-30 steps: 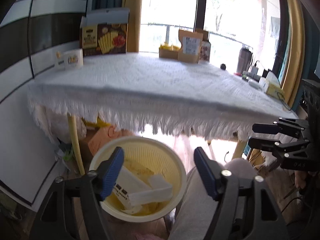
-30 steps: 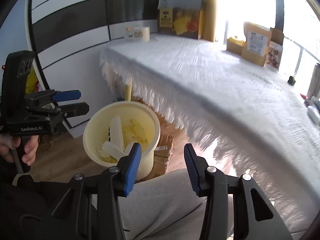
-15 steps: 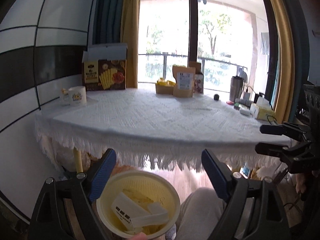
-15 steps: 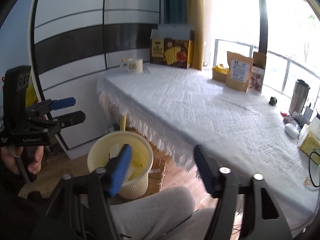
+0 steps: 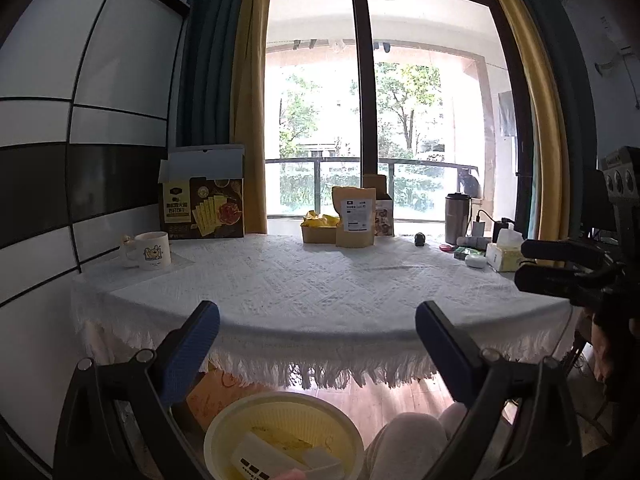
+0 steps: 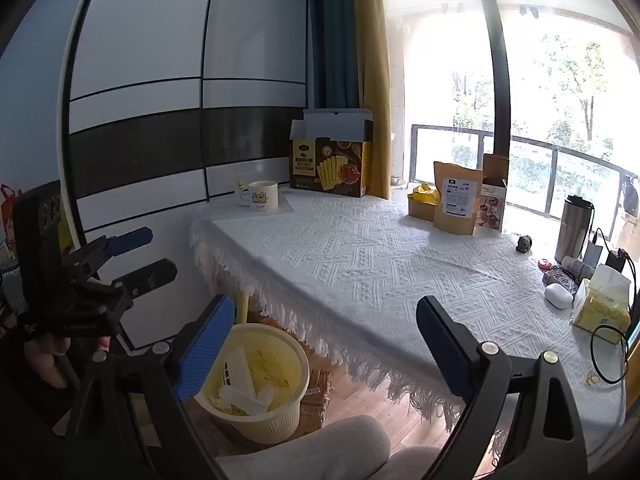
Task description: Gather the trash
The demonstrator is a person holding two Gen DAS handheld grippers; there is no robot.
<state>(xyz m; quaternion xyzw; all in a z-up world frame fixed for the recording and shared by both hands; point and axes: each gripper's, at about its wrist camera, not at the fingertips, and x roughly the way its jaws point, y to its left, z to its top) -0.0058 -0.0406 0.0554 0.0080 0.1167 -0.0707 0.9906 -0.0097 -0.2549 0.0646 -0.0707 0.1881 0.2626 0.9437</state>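
Observation:
A pale yellow ribbed basket (image 6: 298,354) stands on the floor beside the table, with white and yellow wrappers (image 6: 240,368) lying in it. It also shows at the bottom of the left wrist view, basket (image 5: 280,400). My left gripper (image 5: 317,312) hovers above it facing the table, jaws opening, nothing between them. My right gripper (image 6: 326,308) points over the table's front edge, jaws likewise opening and empty. Each gripper appears in the other's view: the left gripper (image 6: 160,251) at far left, the right gripper (image 5: 522,263) at far right.
A table with a white fringed cloth (image 6: 360,264) carries a brown snack box (image 6: 330,168), mug (image 6: 262,196), kraft pouch (image 6: 456,200), yellow wrappers in a small box (image 6: 424,196), steel flask (image 6: 574,228) and tissue box (image 6: 600,308). A person's grey-clad knee (image 6: 320,448) is below.
Both grippers rose and tipped up from the basket toward the tabletop. Their jaws spread wider, the right one most. The basket slid toward the bottom of both views.

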